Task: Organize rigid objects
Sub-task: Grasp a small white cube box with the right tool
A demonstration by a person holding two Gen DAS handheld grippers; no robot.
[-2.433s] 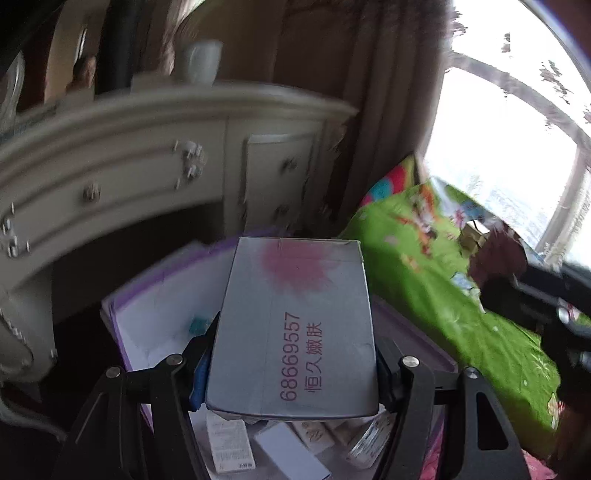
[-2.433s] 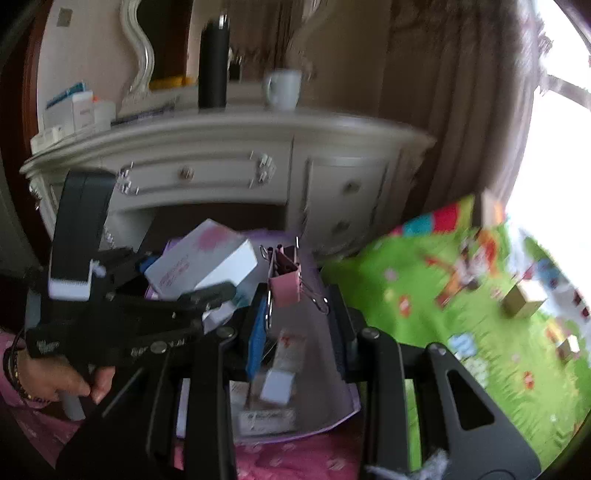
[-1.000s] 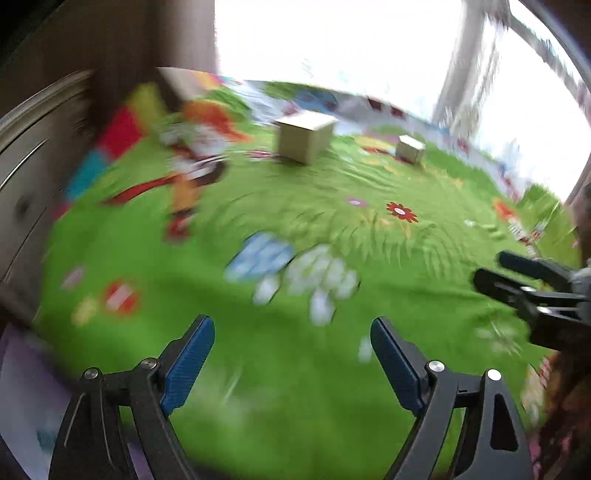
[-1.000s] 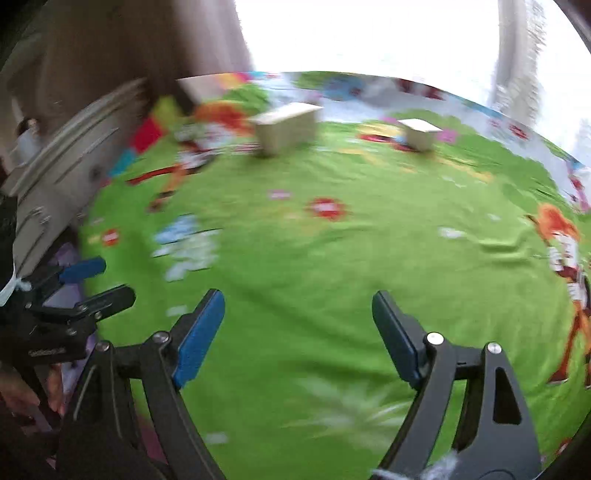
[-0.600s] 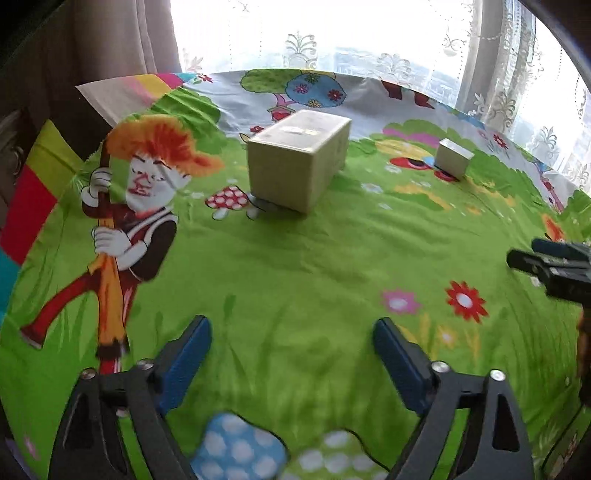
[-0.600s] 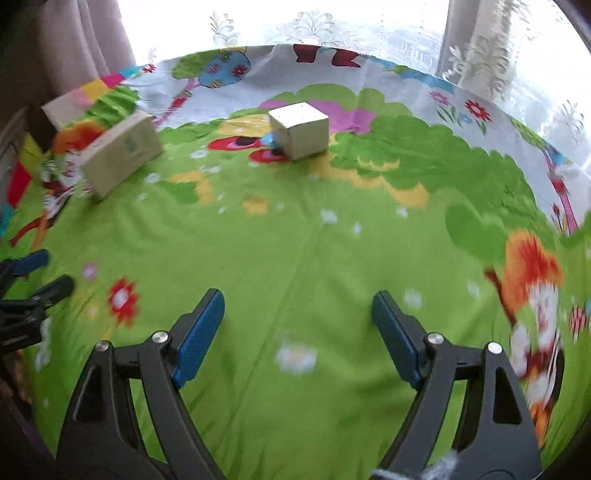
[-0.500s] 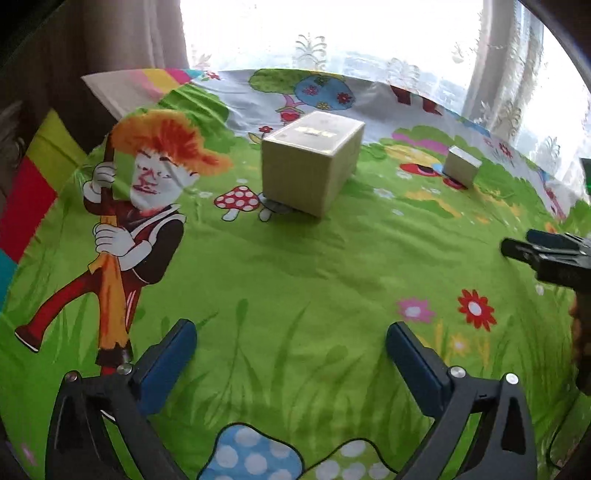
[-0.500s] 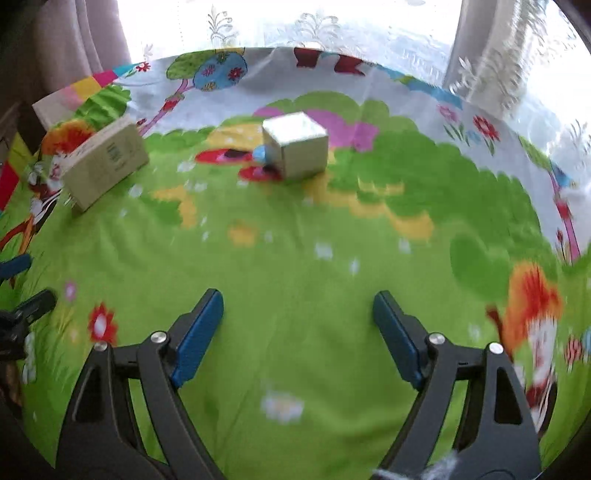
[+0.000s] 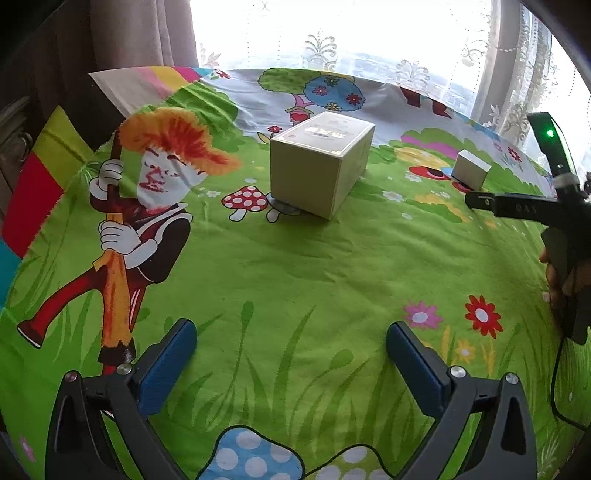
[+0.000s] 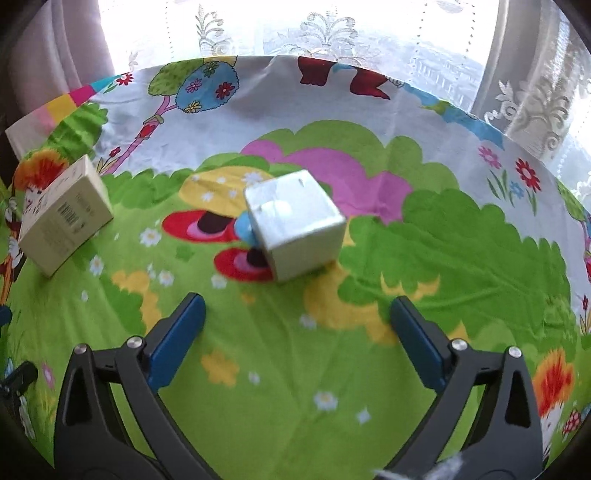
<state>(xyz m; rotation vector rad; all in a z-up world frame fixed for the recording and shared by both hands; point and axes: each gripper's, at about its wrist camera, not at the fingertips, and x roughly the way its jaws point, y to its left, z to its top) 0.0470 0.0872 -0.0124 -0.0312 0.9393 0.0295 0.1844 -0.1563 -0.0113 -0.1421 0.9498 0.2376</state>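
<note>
My left gripper [image 9: 291, 354] hangs over a bed covered by a bright green cartoon sheet [image 9: 295, 266]. Its blue-padded jaws stand wide apart with only fabric between them; they have just been opening. Ahead of it, toward the far side near the window curtain [image 9: 147, 33], sits a large cream box [image 9: 319, 166], lying flat on its long side, well apart from my jaws. Its lid faces up and is shut, so I cannot tell what is inside.

My right gripper [image 10: 297, 332] also points down at the sheet, jaws spread wide and holding nothing; they too have just been opening. Just beyond its tips rests a small silvery cube box [image 10: 295, 229], turned cornerwise to me and closed, contents hidden. The large cream box shows at the far left of this view.

In the left view the right gripper's body reaches in from the right edge, with the hand [image 9: 565, 273] gripping its handle.

Each gripper seems lined up with its own box, opened wide enough to straddle it. I judge the next step is reaching in to pick both up. No tray or bin is in sight here.
</note>
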